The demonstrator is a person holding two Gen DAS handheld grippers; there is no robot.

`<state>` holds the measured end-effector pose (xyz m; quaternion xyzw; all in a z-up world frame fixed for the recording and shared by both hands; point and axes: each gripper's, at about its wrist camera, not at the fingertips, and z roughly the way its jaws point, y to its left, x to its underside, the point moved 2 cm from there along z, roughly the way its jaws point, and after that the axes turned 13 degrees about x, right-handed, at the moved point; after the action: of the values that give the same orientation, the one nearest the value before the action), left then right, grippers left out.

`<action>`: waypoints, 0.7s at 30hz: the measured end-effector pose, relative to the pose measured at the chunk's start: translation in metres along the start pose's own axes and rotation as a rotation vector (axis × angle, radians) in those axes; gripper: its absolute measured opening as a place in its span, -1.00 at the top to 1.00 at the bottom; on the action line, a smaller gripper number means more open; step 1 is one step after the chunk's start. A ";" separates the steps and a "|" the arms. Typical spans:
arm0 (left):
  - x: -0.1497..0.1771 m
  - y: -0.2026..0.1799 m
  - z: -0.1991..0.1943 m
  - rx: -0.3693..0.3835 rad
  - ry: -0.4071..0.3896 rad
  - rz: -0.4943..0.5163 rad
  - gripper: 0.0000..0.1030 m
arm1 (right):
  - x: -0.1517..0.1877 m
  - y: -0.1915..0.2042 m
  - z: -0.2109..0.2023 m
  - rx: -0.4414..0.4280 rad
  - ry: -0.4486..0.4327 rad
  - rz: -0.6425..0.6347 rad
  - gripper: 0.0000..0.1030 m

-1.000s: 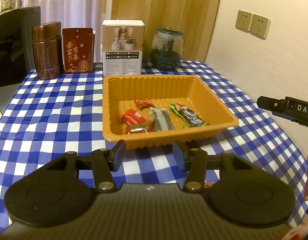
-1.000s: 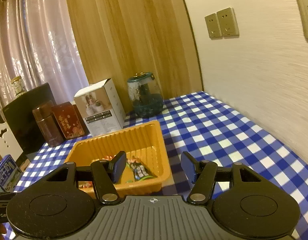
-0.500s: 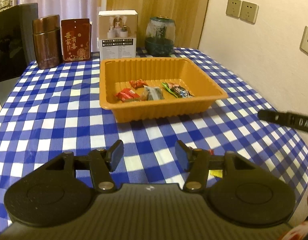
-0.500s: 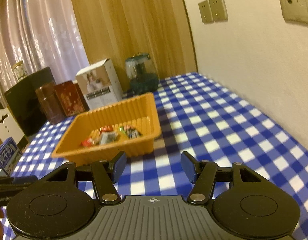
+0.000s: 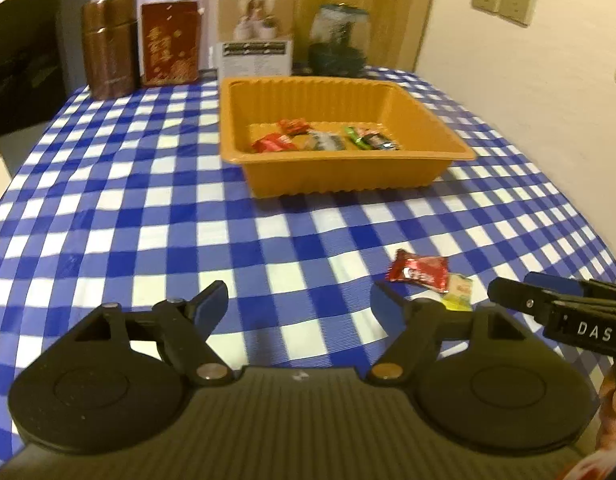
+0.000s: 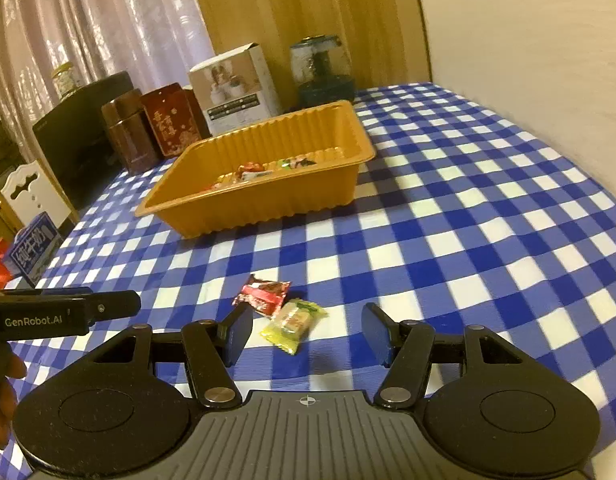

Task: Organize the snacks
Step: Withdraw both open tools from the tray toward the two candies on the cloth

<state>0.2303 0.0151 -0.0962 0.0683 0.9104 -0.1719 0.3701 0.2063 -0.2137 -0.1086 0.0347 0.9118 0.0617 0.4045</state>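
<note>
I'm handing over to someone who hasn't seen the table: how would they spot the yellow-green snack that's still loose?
Start at the orange tray on the blue checked tablecloth, then come toward the cameras to two loose packets. The yellow-green candy lies nearest the right gripper, touching the red wrapped snack, and is the only yellow packet outside the tray.
</note>
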 end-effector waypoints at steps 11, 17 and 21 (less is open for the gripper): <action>-0.001 0.009 0.002 -0.014 -0.024 -0.060 -0.68 | 0.000 0.016 0.019 -0.001 0.024 -0.034 0.07; -0.002 0.007 0.007 -0.009 -0.023 -0.063 -0.69 | 0.005 0.023 0.036 0.019 0.063 -0.040 0.15; -0.002 0.006 0.009 0.002 -0.019 -0.069 -0.70 | 0.006 0.027 0.041 0.039 0.048 -0.056 0.17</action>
<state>0.2392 0.0176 -0.1023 0.0358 0.9085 -0.1860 0.3724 0.2328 -0.1830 -0.1367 0.0154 0.9229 0.0333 0.3832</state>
